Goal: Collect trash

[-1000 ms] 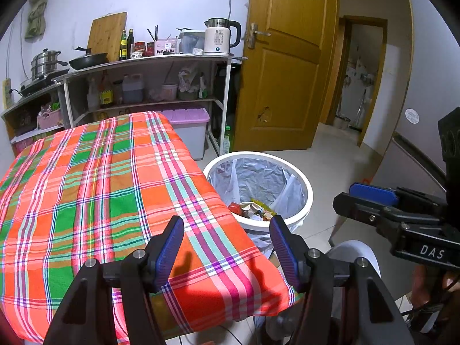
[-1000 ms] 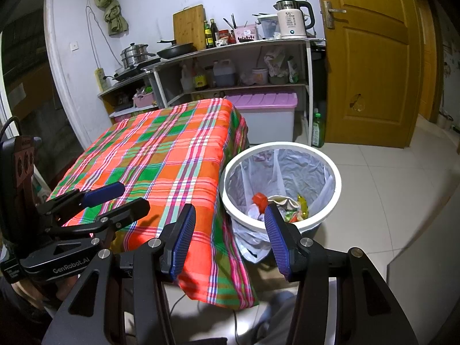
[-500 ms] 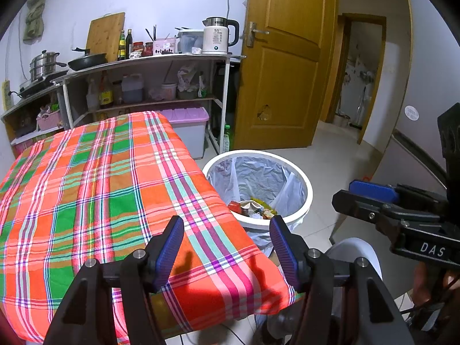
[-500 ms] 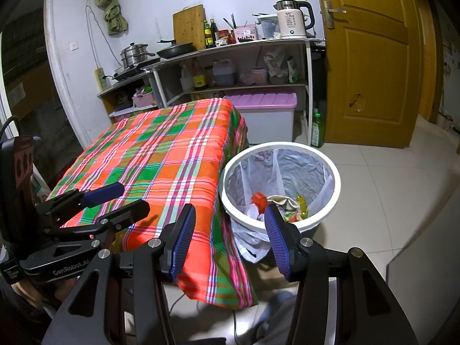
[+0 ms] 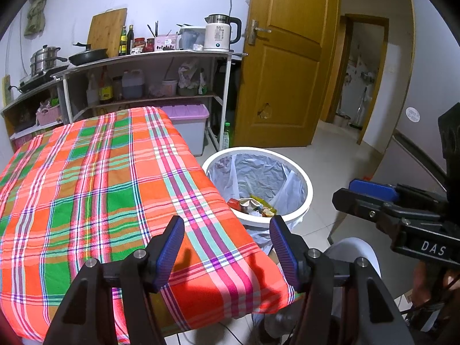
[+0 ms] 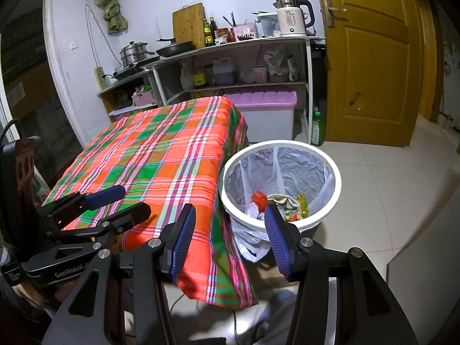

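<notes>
From the left wrist, the left gripper (image 5: 227, 248) hangs with its jaws spread and nothing between them above the table's near right corner, over the plaid tablecloth (image 5: 95, 189), while the white trash bin (image 5: 304, 198) (lined with a clear bag) stands on the floor just beside the table's right edge with the trash (image 5: 253, 202) at its bottom. From the right wrist, the right gripper (image 6: 230, 237) is likewise spread and empty, held near the bin's rim, with wrappers and a red scrap inside.
</notes>
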Tool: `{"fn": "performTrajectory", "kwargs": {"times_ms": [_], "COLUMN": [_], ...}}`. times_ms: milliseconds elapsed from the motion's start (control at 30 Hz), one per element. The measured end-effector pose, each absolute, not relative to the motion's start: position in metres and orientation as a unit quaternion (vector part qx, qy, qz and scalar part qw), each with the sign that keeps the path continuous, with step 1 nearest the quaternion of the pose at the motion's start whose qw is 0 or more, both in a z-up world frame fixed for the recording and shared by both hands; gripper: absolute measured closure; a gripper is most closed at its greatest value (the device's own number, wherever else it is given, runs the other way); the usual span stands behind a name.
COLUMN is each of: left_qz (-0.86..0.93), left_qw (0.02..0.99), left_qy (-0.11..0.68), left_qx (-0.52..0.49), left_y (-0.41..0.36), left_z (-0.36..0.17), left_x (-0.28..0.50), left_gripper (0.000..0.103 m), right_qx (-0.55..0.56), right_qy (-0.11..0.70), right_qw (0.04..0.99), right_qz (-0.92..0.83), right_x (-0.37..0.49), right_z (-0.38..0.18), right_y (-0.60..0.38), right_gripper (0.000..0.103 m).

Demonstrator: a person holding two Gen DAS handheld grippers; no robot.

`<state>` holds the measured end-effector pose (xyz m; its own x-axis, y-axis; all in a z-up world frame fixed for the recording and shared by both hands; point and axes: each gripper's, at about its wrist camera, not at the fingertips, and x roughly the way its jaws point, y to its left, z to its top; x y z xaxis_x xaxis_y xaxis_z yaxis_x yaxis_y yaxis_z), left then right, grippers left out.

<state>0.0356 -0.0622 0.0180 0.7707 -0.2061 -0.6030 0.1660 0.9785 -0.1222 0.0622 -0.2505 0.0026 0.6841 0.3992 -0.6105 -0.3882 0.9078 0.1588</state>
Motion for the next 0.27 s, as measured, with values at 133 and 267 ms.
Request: {"fn": "performTrajectory", "kwargs": {"times_ms": [133, 267], "left_qz": [-0.101, -0.102], "left_qw": [0.94, 0.938], "left_qy": [0.325, 0.329], "left_qx": [-0.031, -0.031], "left_y": [-0.0627, -0.0643], "left_z": [0.0178, 0.0158], "left_x": [0.036, 0.0366], "left_gripper": [0.042, 0.042], "right_qx": [0.009, 0.009], "right_qy": [0.337, 0.337], "right_qw": [0.917, 0.917], "right_qz": [0.214, 0.215], "right_x": [0.0624, 0.0629], "right_z": [0.0013, 0.0003], "right_y": [-0.2505, -0.251], "right_gripper": [0.052, 0.052]}}
